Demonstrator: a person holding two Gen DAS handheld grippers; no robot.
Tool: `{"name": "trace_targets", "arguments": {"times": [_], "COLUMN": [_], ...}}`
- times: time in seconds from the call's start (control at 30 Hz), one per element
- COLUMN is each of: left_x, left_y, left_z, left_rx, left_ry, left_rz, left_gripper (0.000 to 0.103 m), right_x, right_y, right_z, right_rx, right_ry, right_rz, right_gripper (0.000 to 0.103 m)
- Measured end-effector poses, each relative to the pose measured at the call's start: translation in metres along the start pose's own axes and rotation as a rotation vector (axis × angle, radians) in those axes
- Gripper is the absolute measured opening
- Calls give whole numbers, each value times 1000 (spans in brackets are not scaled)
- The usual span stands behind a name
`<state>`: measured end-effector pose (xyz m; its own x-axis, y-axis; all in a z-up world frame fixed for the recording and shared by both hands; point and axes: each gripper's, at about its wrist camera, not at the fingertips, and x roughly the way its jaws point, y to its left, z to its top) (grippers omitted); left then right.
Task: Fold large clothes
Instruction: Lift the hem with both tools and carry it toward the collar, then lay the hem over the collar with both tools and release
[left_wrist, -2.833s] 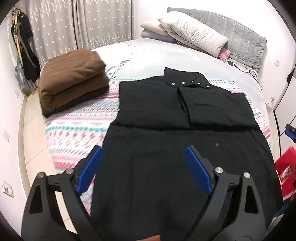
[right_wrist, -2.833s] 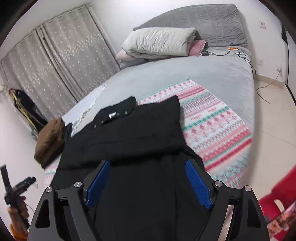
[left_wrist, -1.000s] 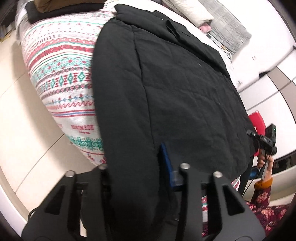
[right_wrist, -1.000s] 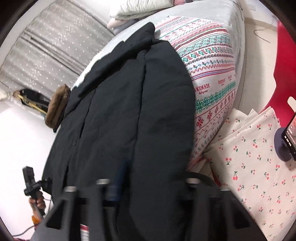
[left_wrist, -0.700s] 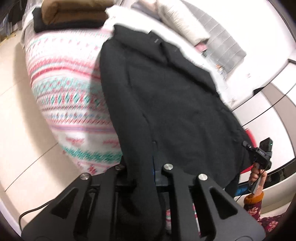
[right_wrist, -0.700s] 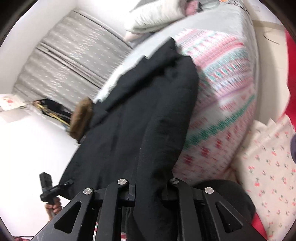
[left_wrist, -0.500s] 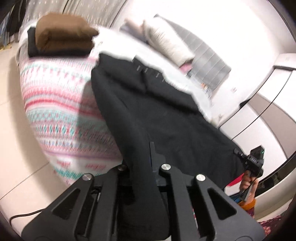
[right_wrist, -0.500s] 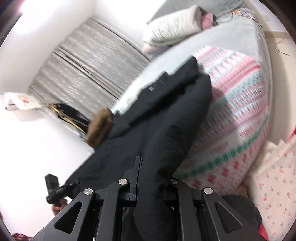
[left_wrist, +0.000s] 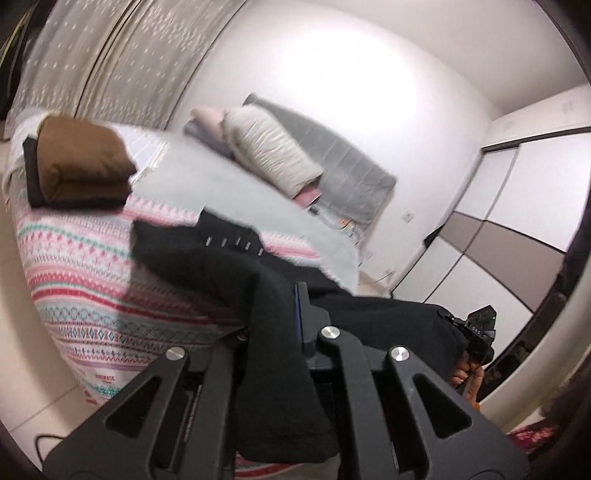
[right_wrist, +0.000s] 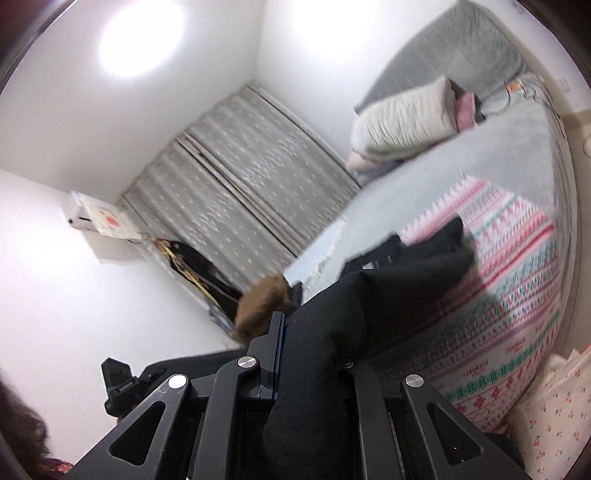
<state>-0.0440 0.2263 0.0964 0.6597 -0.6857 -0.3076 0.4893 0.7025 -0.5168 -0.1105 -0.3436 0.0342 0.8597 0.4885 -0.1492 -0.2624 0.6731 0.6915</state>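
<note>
A large black coat (left_wrist: 207, 266) lies with its collar end on the patterned bedspread (left_wrist: 74, 266) while its bottom hem is lifted off the bed. My left gripper (left_wrist: 275, 314) is shut on the hem's left corner, fabric draping over the fingers. My right gripper (right_wrist: 314, 339) is shut on the hem's right corner; the coat (right_wrist: 406, 280) stretches from it back to the bed. The right gripper also shows in the left wrist view (left_wrist: 476, 332) at the far end of the hem.
A folded brown and black stack (left_wrist: 77, 166) sits at the bed's left corner. Pillows (left_wrist: 266, 151) and a grey headboard (left_wrist: 354, 173) are at the far end. Curtains (right_wrist: 251, 177) hang behind. A cherry-print cloth (right_wrist: 554, 413) lies by the bed's foot. Wardrobe doors (left_wrist: 517, 229) stand at right.
Both grippers closed on the coat's hem corners and have lifted it up and away from the bed's foot; both cameras now tilt upward toward the walls.
</note>
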Motion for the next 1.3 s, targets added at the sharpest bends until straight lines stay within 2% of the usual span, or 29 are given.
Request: {"name": "trace_targets", "arguments": {"times": [0.2, 0.3, 0.37, 0.5, 0.77, 0.9, 1.07, 1.17, 1.3], "left_x": [-44, -39, -24, 19, 117, 171, 227, 247, 261], "left_y": [-33, -22, -2, 41, 102, 132, 168, 189, 215], "left_z": [7, 10, 12, 21, 46, 45, 28, 14, -1], "left_rx": [76, 65, 7, -86, -107, -107, -95, -99, -163], "left_ry": [-94, -105, -82, -28, 24, 88, 173, 217, 258], "left_rz": [-59, -23, 9, 104, 315, 423, 532, 576, 572], "left_gripper": [8, 9, 9, 9, 9, 10, 12, 14, 16], "right_x": [-47, -50, -41, -7, 82, 135, 192, 212, 232], "right_y": [34, 37, 30, -2, -52, -80, -118, -145, -180], "right_z": [19, 26, 30, 37, 63, 70, 59, 53, 46], "right_rx": [-76, -97, -77, -12, -8, -12, -46, -26, 16], "right_ry": [-103, -126, -113, -71, -54, 23, 136, 171, 219], "right_rz": [48, 34, 13, -50, -183, -268, -386, -423, -471], "right_gripper": [11, 11, 11, 11, 11, 11, 11, 12, 13]}}
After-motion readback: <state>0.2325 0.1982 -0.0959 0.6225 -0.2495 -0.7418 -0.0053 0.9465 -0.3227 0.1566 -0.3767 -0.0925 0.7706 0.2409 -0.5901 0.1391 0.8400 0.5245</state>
